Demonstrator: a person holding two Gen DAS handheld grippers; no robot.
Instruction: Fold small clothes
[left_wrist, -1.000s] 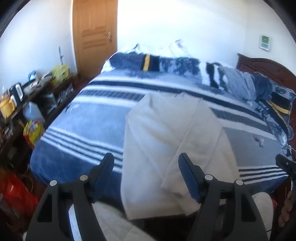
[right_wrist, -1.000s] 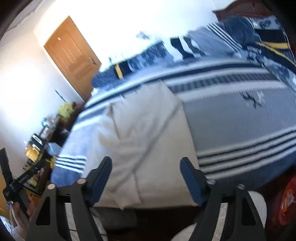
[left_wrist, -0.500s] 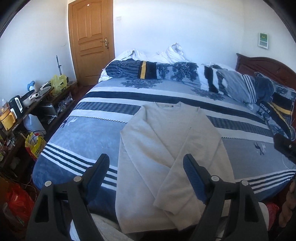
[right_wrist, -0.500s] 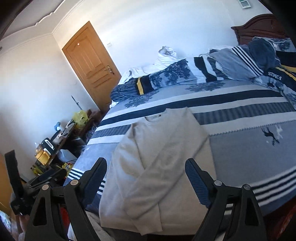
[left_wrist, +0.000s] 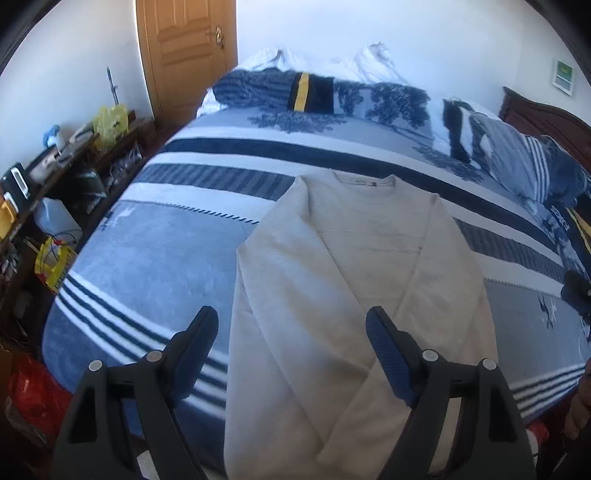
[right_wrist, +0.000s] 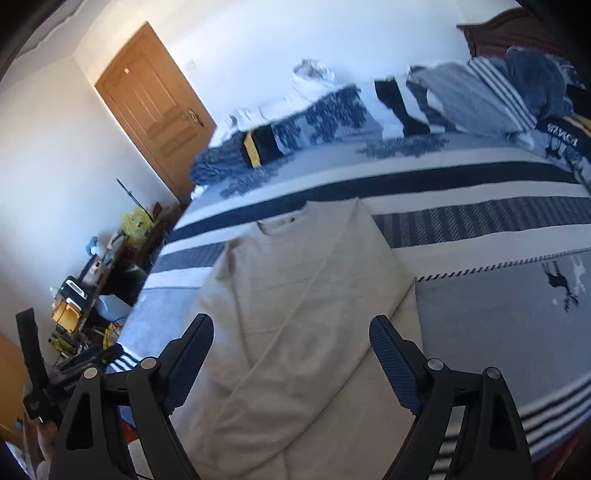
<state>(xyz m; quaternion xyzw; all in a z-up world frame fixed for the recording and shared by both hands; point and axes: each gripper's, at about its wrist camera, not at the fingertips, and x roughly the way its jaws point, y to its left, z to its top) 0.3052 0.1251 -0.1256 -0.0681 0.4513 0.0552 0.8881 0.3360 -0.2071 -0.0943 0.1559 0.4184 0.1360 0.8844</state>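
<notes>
Right then, you held the left hand-held gripper (left_wrist: 291, 341) and right hand-held gripper (right_wrist: 291, 347) wide open and empty above the bed (left_wrist: 159, 251); the cream sweater (left_wrist: 354, 280) lay flat ahead, sleeves crossed inward, probably ready for folding.

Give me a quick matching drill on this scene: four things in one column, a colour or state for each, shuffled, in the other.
1. sweater
2. door
3. left gripper
4. blanket

A. blue with white stripes
B. cream, lying flat, sleeves crossed over the front
C. orange-brown wood, closed
D. open, holding nothing

Pairs: 1-B, 2-C, 3-D, 4-A
</notes>
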